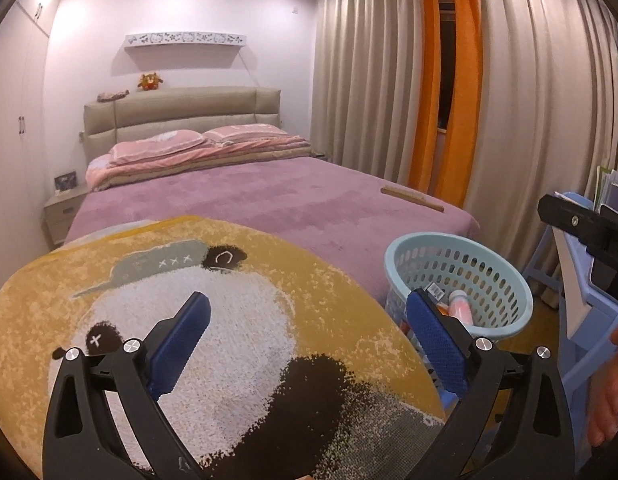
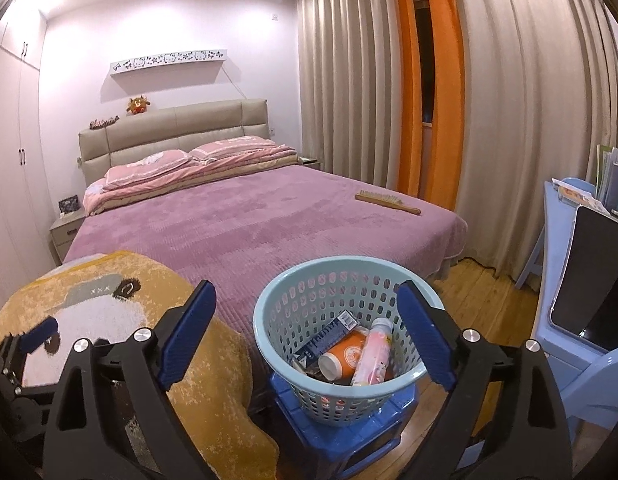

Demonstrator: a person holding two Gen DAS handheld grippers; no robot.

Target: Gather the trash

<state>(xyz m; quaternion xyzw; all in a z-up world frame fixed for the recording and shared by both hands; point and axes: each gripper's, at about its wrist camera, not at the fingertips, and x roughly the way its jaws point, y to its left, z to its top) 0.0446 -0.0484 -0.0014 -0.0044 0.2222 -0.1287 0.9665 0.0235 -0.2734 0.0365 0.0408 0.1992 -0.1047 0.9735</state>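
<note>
the right gripper (image 2: 305, 312) hangs wide open and empty above the pale blue perforated plastic basket (image 2: 389, 274), which holds an orange paper cup (image 2: 345, 354) and a pink bottle (image 2: 373, 354) atop a blue plastic stool (image 2: 349, 436). the left gripper (image 1: 309, 314), equally wide and empty, tilts down over the fuzzy yellow panda rug (image 1: 269, 264) on the purple bed (image 1: 269, 196), the basket just beside its right finger.

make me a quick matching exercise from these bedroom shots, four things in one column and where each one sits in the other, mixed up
Things:
1. brush
2. paper cup
3. basket
4. plush toy

Places:
A. on the blue stool
B. on top of the headboard
C. on the purple bedspread
D. inside the basket

Pairs: 1-C, 2-D, 3-A, 4-B
</note>
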